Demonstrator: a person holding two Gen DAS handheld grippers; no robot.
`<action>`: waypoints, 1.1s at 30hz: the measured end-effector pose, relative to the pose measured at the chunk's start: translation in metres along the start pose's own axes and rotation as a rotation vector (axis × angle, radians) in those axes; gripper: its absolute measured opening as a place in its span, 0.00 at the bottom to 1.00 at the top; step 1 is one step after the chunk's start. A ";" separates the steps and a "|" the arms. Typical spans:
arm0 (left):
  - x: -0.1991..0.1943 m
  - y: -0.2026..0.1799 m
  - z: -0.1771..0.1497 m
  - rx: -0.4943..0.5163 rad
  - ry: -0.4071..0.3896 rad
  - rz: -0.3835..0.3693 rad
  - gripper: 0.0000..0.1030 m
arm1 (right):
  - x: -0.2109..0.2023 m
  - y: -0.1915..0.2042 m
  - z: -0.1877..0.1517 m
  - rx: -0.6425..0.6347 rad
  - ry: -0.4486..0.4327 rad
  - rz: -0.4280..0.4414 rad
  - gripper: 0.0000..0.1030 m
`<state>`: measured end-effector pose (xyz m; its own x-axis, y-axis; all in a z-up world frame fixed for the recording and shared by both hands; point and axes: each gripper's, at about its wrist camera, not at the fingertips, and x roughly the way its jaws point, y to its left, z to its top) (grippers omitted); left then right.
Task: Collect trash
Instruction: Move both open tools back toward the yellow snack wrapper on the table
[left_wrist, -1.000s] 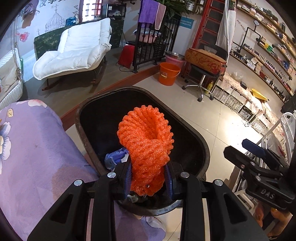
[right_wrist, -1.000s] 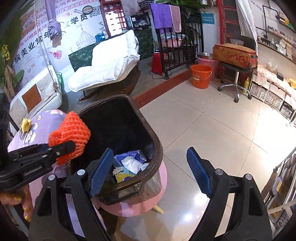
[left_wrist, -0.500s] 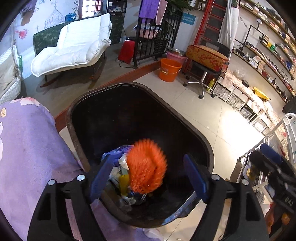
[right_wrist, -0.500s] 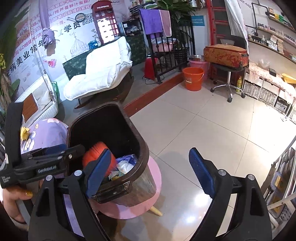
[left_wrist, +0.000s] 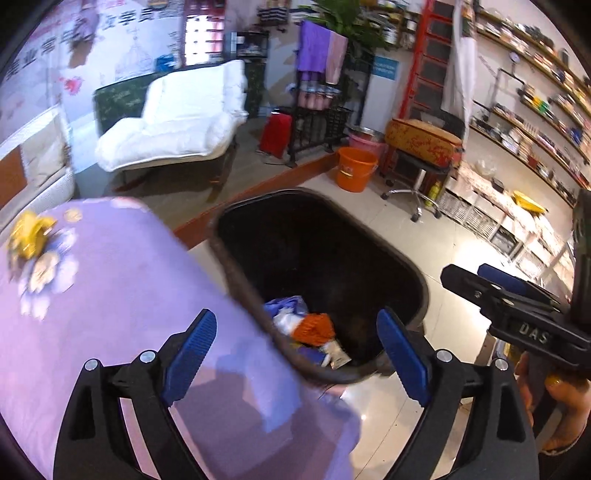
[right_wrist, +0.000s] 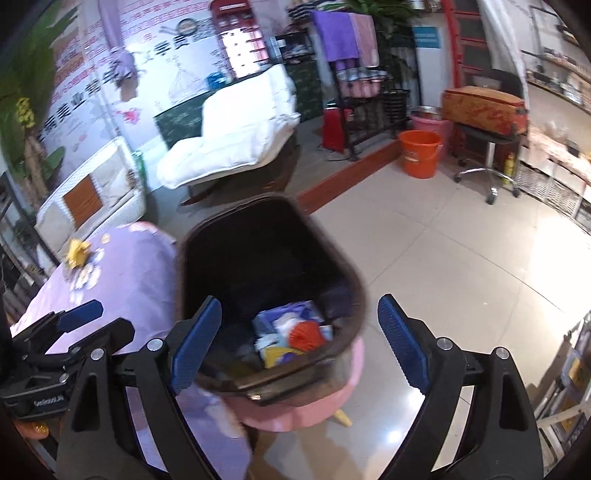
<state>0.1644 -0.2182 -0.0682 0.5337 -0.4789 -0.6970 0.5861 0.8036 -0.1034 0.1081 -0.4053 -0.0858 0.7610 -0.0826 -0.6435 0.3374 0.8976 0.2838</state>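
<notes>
The left gripper (left_wrist: 295, 349) has just been opening and stands spread with nothing between its pads; the right gripper (right_wrist: 299, 339) is spread and empty too. The orange net (left_wrist: 314, 326) lies in the bin (left_wrist: 417, 295), below and ahead of both. A yellow scrap (left_wrist: 27, 234) sits on the table (left_wrist: 110, 280), far left of the left gripper. Risk: a swing toward it could clip the rim and tip the bin off its pink stool (right_wrist: 295, 417).

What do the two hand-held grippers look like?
Both are black plastic clamps with triangular cut-outs, silver rivets and ribbed blue pads. The left hand-held gripper and the right hand-held gripper look alike. The right one shows white letters "DAS" on its side in the left view.
</notes>
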 end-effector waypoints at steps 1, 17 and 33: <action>-0.007 0.009 -0.004 -0.027 -0.004 0.010 0.85 | 0.003 0.009 0.000 -0.012 0.009 0.021 0.84; -0.072 0.138 -0.041 -0.229 -0.037 0.254 0.85 | 0.036 0.147 -0.009 -0.223 0.142 0.308 0.84; -0.061 0.268 0.002 -0.283 -0.087 0.370 0.85 | 0.075 0.228 0.000 -0.315 0.211 0.445 0.84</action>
<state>0.2904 0.0257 -0.0526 0.7313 -0.1608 -0.6628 0.1647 0.9847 -0.0572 0.2418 -0.2069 -0.0691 0.6539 0.3908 -0.6478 -0.1949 0.9144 0.3548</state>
